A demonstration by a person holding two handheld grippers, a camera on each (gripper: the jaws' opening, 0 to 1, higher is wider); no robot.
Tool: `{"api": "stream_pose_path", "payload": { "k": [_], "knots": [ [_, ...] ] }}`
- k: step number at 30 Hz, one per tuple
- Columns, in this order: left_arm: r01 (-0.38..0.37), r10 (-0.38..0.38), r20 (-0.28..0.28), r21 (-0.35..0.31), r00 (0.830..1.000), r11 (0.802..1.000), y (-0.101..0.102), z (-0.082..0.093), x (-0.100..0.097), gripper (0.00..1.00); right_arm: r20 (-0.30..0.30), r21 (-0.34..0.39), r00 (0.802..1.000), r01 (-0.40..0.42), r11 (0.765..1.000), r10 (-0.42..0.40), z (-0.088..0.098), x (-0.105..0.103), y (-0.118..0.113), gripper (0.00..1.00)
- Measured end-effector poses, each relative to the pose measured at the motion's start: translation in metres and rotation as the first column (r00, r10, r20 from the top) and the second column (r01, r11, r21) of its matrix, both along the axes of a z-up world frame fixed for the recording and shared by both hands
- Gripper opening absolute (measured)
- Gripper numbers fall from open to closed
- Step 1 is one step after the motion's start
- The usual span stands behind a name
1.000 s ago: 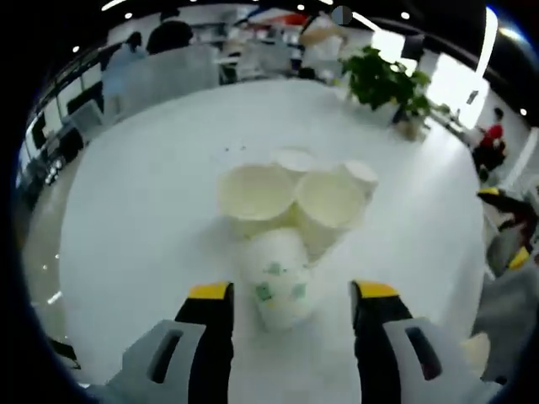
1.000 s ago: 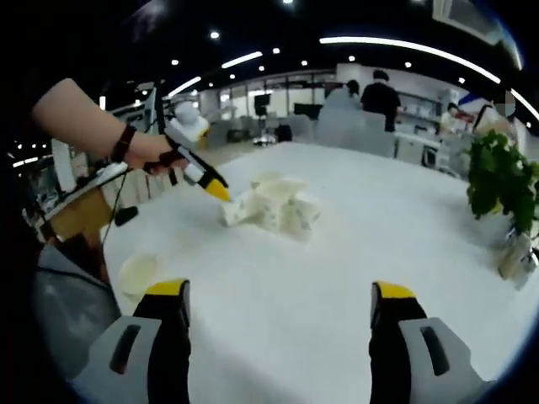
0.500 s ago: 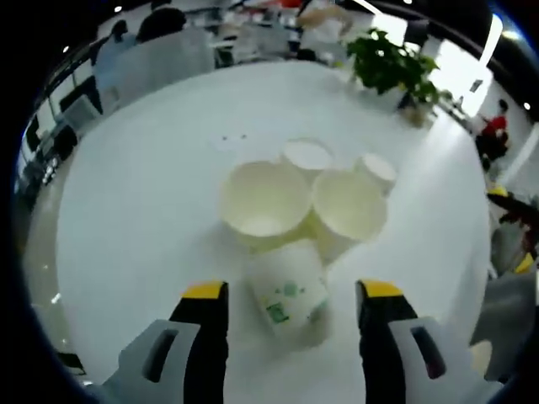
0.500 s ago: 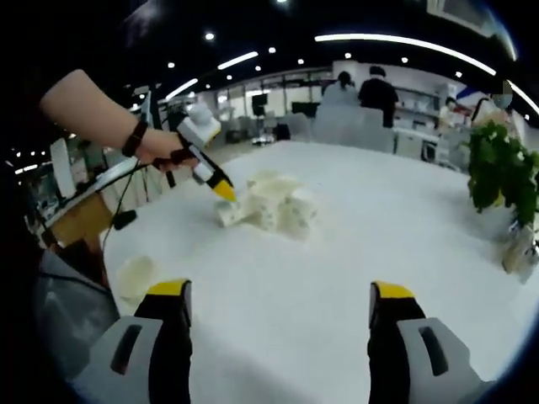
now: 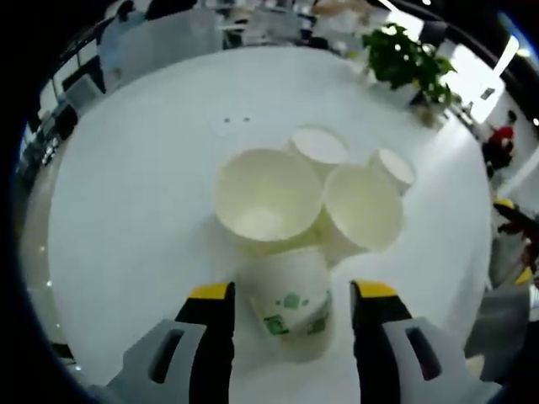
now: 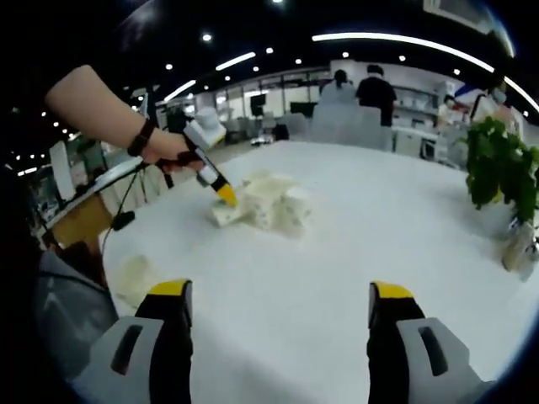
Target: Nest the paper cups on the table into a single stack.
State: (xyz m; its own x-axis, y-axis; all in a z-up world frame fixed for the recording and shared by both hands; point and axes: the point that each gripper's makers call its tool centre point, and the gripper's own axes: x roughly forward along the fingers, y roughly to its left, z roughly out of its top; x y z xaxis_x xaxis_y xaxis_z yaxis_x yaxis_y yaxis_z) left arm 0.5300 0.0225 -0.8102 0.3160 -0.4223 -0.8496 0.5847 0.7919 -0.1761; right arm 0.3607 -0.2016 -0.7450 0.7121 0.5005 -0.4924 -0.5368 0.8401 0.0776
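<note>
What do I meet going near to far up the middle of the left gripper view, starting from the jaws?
Left gripper, jaws open on either side of the printed paper cup lying on its side → large open cup standing upright → upside-down cup behind it → bare white table → potted plant at the far edge.

Both grippers' fingers (image 5: 209,305) apart

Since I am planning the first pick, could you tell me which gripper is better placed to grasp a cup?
Left: its open jaws straddle the lying cup; the right gripper hangs open, well short of the cluster.
</note>
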Motion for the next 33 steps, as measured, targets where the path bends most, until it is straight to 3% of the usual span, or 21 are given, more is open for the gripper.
{"api": "stream_pose_path", "payload": {
  "k": [25, 33],
  "knots": [
    [0.012, -0.011, -0.063, 0.021, 0.998, 1.0, -0.003, -0.013, 0.006, 0.52, -0.01, 0.016, 1.0, 0.0, 1.0, 0.0, 0.0, 0.006, -0.004, 0.82],
    [0.003, -0.002, -0.072, 0.014, 0.997, 1.0, -0.003, -0.01, 0.01, 0.52, -0.012, 0.013, 1.0, -0.002, 1.0, 0.002, -0.001, 0.006, -0.003, 0.82]
  ]
}}
